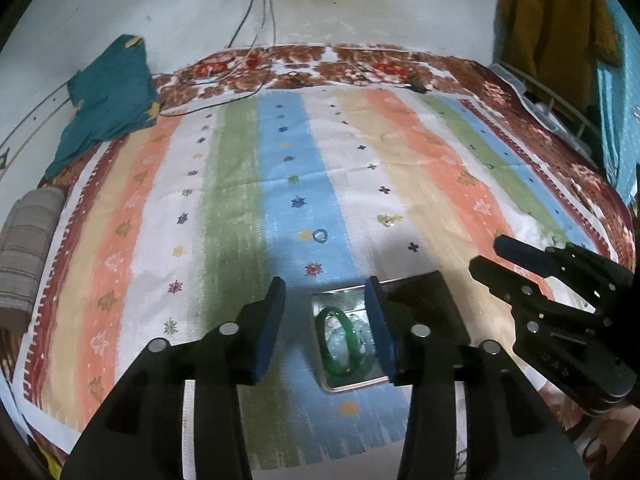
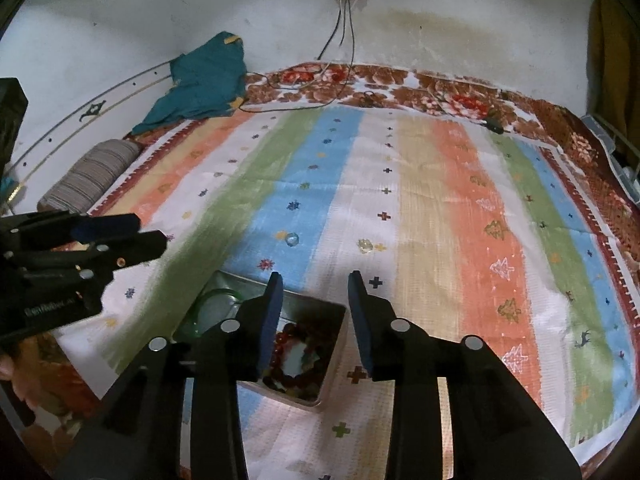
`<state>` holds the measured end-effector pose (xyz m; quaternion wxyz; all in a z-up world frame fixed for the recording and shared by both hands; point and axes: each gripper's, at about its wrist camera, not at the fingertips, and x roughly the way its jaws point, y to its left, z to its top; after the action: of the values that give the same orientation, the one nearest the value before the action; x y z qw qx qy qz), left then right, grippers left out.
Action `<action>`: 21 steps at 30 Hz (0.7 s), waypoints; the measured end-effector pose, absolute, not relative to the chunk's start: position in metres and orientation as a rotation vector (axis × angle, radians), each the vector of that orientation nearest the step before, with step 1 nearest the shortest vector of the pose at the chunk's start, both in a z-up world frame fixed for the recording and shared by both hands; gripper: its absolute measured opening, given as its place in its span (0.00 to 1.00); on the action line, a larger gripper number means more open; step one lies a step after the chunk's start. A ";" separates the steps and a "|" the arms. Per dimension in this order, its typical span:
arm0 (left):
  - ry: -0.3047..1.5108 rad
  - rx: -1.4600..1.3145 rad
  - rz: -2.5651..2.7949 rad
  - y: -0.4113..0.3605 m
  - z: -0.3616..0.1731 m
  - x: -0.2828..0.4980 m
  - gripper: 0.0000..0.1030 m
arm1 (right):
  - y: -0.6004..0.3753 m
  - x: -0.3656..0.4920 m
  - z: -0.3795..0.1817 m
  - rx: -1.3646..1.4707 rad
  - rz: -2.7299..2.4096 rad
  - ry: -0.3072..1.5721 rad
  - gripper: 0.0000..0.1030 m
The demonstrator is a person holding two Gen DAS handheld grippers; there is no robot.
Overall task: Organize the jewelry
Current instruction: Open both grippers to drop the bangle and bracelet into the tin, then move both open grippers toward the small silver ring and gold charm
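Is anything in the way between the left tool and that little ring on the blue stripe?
Nothing visible. Only bare striped cloth lies between the open left tool and the ring, beyond the tin tray.

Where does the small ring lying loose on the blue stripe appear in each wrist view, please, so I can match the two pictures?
Left wrist view: the ring lies just above centre on the blue stripe, beyond the metal tin.
Right wrist view: the ring sits left of centre on the same stripe, beyond the tin.
Shared landmark: the clear sparkly piece on the white stripe to its right.
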<state>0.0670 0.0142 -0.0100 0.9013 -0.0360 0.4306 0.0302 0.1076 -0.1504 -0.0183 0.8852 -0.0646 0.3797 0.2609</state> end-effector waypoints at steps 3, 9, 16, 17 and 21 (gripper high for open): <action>0.898 -0.080 0.077 0.018 -0.011 0.071 0.44 | -0.151 0.113 -0.021 -0.133 0.537 0.802 0.41; 0.912 -0.086 0.087 0.021 -0.015 0.079 0.52 | -0.154 0.129 -0.028 -0.109 0.529 0.837 0.47; 0.921 -0.086 0.089 0.022 -0.017 0.089 0.60 | -0.153 0.140 -0.029 -0.096 0.518 0.842 0.55; 0.922 -0.085 0.089 0.022 -0.017 0.091 0.62 | -0.152 0.141 -0.029 -0.098 0.517 0.843 0.55; 0.923 -0.081 0.088 0.022 -0.018 0.094 0.67 | -0.149 0.146 -0.033 -0.102 0.514 0.855 0.57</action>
<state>0.0941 0.0217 -0.0177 0.8936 -0.0392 0.4452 0.0425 0.1463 -0.1489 -0.0328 0.8769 -0.0490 0.4098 0.2463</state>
